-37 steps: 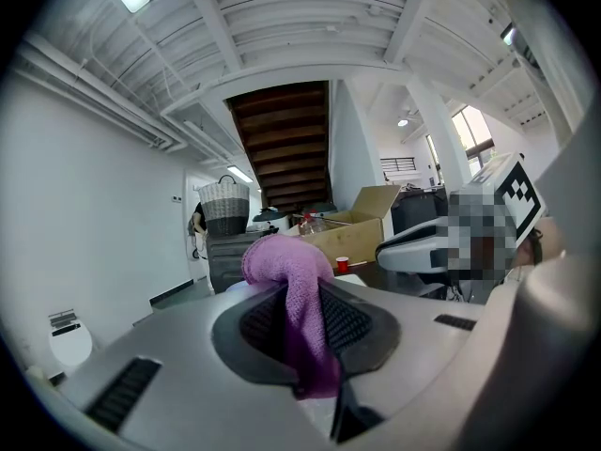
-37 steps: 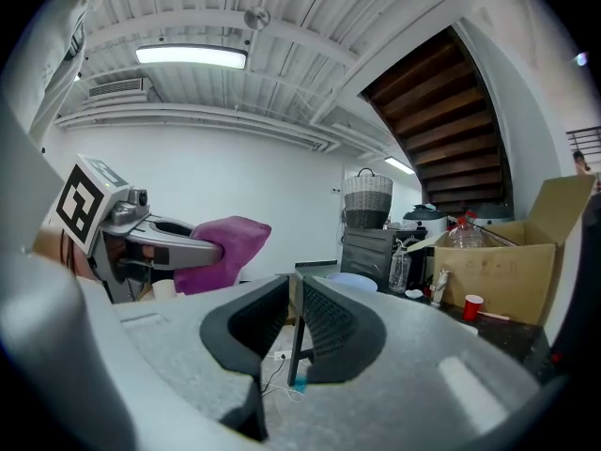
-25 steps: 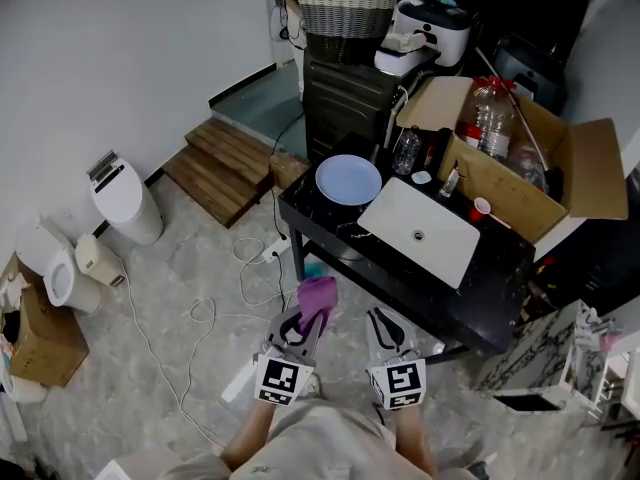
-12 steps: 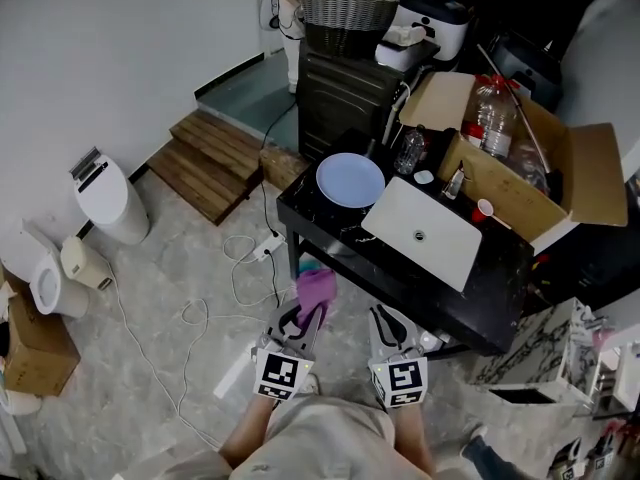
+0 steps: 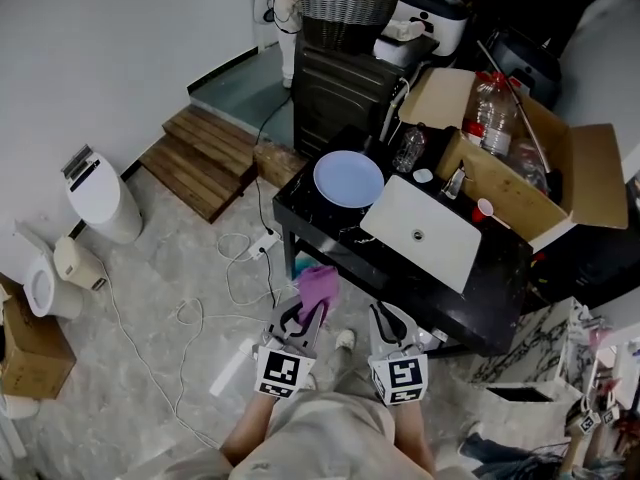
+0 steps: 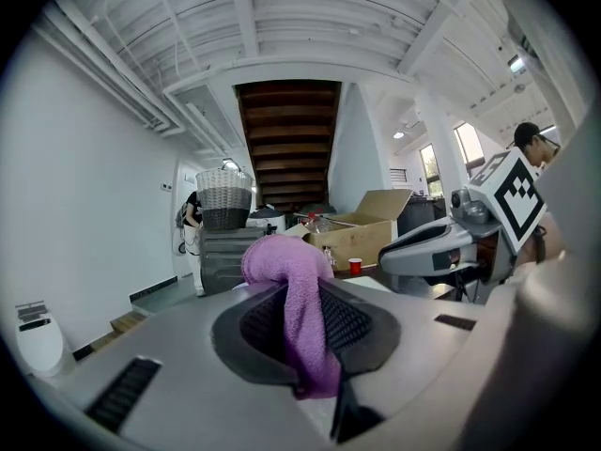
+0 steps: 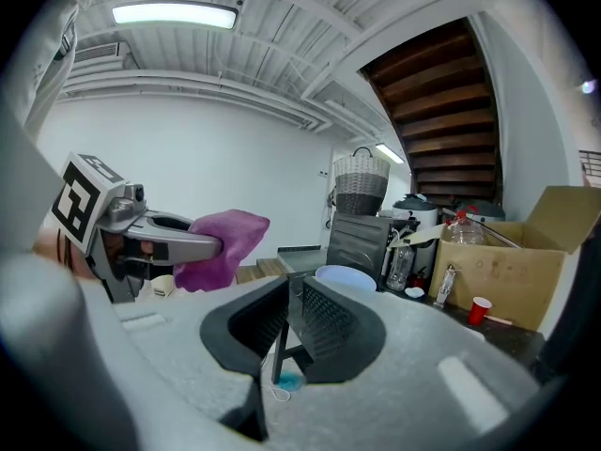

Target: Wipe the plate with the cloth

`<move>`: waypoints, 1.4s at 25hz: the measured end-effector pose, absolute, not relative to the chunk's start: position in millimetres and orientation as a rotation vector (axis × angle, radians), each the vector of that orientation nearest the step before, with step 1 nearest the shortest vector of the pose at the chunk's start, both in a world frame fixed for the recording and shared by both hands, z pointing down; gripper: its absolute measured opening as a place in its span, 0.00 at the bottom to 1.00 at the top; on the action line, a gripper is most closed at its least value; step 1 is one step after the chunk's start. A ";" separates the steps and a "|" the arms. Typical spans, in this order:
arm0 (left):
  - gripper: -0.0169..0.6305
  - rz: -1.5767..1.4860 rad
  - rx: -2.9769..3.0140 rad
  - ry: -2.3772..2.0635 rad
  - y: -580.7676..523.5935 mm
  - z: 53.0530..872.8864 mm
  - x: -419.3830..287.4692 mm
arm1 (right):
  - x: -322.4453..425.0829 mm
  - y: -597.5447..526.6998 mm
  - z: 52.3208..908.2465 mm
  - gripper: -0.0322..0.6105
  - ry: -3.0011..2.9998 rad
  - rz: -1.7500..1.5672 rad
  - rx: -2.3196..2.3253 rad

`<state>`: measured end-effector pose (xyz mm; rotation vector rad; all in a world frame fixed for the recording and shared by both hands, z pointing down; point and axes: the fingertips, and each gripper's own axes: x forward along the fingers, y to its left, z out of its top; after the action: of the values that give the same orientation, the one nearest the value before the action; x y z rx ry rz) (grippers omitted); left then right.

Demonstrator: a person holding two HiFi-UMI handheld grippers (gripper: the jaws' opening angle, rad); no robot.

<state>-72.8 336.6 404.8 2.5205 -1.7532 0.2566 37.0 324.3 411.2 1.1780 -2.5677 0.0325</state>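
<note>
Head view: left gripper (image 5: 303, 315) has its fingers clamped on the purple cloth (image 5: 318, 284), which bunches out past the tips. Right gripper (image 5: 387, 320) sits beside it at 3 o'clock. The plate (image 5: 348, 179) lies flat at the 10 o'clock end of the black bench (image 5: 322, 230), just beside a white tray (image 5: 420, 232). From the cloth the plate is at about 12 to 1 o'clock, well apart, and both grippers are short of the bench edge.

Left gripper view: fingers pinch the cloth mid-fold and a lobe hangs forward over them. It blocks my line to the plate.

Right gripper view: fingers all but closed, only a slit between them, nothing in it. Plate dead ahead at 12 o'clock, cloth off at 9 o'clock.

My read: wiping not started. The plate is round, so no axis to line up. The left gripper carries the cloth and needs a straight reach forward and down onto the plate. The right one is free to steady the rim.
</note>
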 end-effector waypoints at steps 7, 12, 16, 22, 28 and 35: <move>0.12 0.278 2.509 -1.791 309.8 405.9 -74.7 | 27.5 291.3 410.4 0.12 -2.614 0.007 1.134; 0.12 0.304 2.492 -1.810 277.5 408.6 -71.4 | 27.6 256.4 414.4 0.12 -2.633 0.029 1.107; 0.12 0.336 2.470 -1.822 246.5 410.6 -67.8 | 27.8 226.0 417.1 0.12 -2.651 0.048 1.068; 0.12 0.387 2.434 -1.854 201.2 407.8 -59.7 | 32.3 173.7 419.1 0.12 -2.683 0.081 1.017; 0.12 0.436 2.382 -1.891 157.3 406.7 -55.0 | 36.2 122.3 417.7 0.12 -2.709 0.104 0.973; 0.12 0.466 2.329 -1.934 106.9 405.7 -47.5 | 50.1 67.4 423.5 0.12 -2.712 0.129 0.932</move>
<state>-47.5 106.9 405.7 2.3285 -1.9335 0.4657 50.1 67.4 423.5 0.9321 -2.7120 0.1294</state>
